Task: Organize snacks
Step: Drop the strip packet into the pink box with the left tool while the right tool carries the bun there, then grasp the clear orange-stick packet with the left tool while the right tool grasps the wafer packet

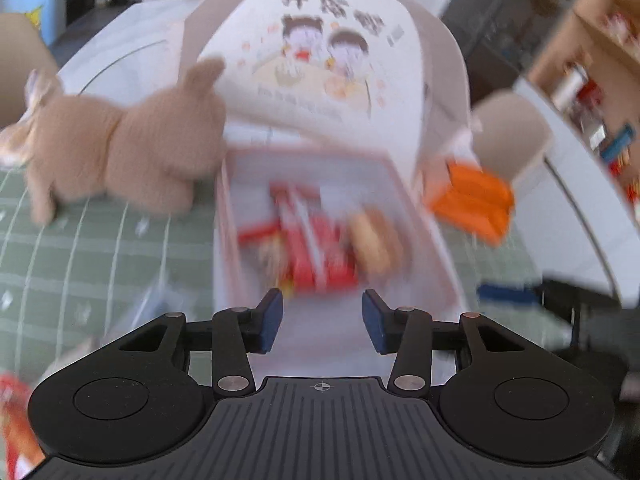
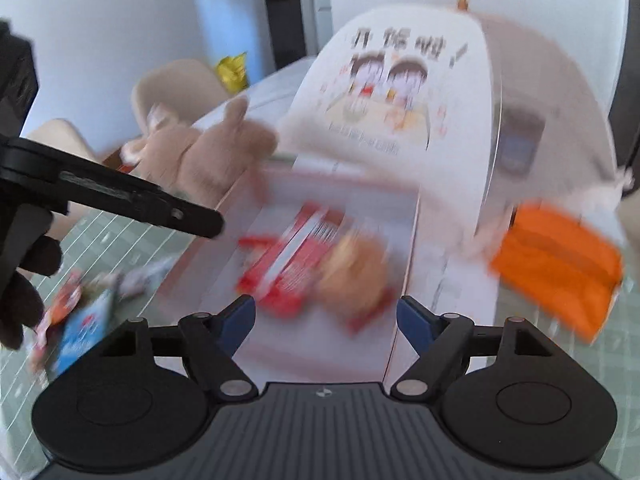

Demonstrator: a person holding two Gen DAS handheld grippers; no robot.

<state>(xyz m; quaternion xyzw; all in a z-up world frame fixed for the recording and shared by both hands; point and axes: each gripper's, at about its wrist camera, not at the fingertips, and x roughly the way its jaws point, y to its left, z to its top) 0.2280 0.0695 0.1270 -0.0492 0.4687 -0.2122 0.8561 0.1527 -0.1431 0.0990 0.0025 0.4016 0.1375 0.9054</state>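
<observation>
Both wrist views look closely down into the open box, shared.

The left tool is held with its two blue-padded fingers spread apart, nothing between them. The right tool has its fingers spread wider, also with nothing between them. In the right wrist view, the left tool's black arm reaches in from the left, gripped by a dark-gloved hand.
</observation>
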